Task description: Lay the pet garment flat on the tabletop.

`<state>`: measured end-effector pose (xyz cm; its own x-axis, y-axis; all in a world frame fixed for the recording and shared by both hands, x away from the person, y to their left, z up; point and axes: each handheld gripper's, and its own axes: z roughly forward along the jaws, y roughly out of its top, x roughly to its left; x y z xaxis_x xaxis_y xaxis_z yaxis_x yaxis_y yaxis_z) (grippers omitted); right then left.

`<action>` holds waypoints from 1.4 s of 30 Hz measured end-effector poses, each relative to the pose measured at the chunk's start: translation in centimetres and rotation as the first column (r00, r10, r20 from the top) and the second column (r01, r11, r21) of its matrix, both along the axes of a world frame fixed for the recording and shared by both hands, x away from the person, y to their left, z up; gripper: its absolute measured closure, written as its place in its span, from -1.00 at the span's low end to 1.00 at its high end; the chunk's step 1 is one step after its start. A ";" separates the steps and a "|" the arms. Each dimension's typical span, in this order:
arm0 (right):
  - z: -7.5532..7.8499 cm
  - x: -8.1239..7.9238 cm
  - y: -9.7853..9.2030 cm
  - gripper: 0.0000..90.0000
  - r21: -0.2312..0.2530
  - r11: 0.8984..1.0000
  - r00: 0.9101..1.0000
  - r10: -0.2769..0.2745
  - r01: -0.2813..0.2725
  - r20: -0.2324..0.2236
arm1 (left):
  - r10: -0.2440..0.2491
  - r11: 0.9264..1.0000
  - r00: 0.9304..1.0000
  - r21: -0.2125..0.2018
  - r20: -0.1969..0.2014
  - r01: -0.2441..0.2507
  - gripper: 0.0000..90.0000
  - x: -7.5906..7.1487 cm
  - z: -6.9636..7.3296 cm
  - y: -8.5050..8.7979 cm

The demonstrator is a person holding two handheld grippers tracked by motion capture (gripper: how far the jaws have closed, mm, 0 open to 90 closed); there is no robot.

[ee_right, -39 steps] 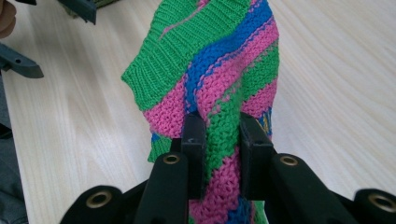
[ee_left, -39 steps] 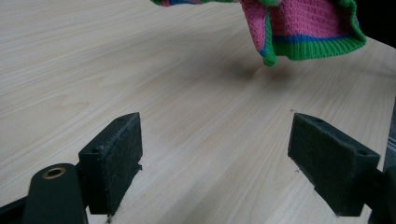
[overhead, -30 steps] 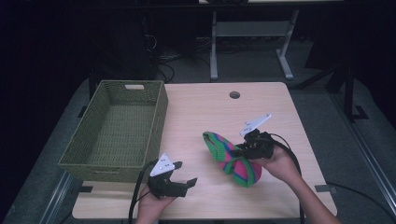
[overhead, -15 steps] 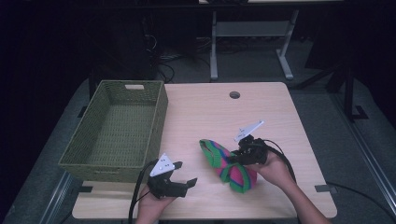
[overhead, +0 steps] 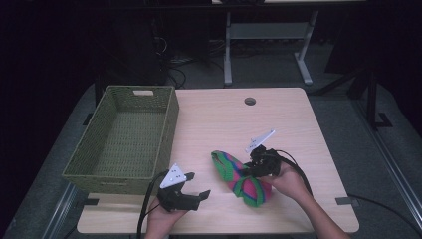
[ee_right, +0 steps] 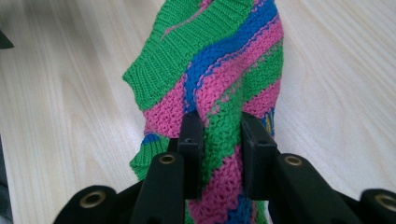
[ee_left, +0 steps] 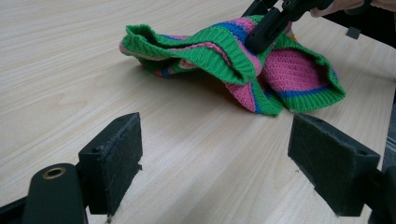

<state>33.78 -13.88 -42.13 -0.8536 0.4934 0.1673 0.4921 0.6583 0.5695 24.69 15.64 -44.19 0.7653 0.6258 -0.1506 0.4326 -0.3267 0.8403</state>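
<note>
So the right hand-held gripper (overhead: 255, 167) has its jaws pinched tight on a fold of the knitted garment (overhead: 243, 178), the green, pink and blue striped one. You can see the knit bunched between the jaws in the right gripper view (ee_right: 219, 140), with the rest draped out ahead of it onto the table (overhead: 298, 129). Off to its left, the left hand-held gripper (overhead: 194, 191) sits with jaws wide apart, nothing in them, garment (ee_left: 243, 65) just ahead. Beyond that one's far left is a green woven basket (overhead: 124, 139).
</note>
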 end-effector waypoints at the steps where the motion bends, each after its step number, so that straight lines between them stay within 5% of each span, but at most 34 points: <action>1: -0.2 0.1 0.1 0.59 -0.006 1.000 1.000 0.008 -0.008 0.004 | 0.000 1.000 1.000 0.001 0.000 0.000 -0.62 0.0 0.0 0.0; 25: -0.9 0.0 0.2 0.09 -0.004 1.000 0.999 0.002 -0.002 -0.037 | -0.003 1.000 1.000 0.004 0.000 0.003 -0.62 0.0 0.0 0.0; 42: -1.8 -0.8 -0.7 0.39 -0.054 0.998 0.999 0.026 -0.028 -0.033 | -0.001 1.000 1.000 0.003 -0.003 0.001 -0.62 -0.1 -0.1 -0.1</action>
<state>32.95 -14.57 -43.90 -0.8614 0.4793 0.1683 0.4911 0.7013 0.5167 24.63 15.58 -44.24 0.7655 0.6256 -0.1504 0.4344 -0.3301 0.8380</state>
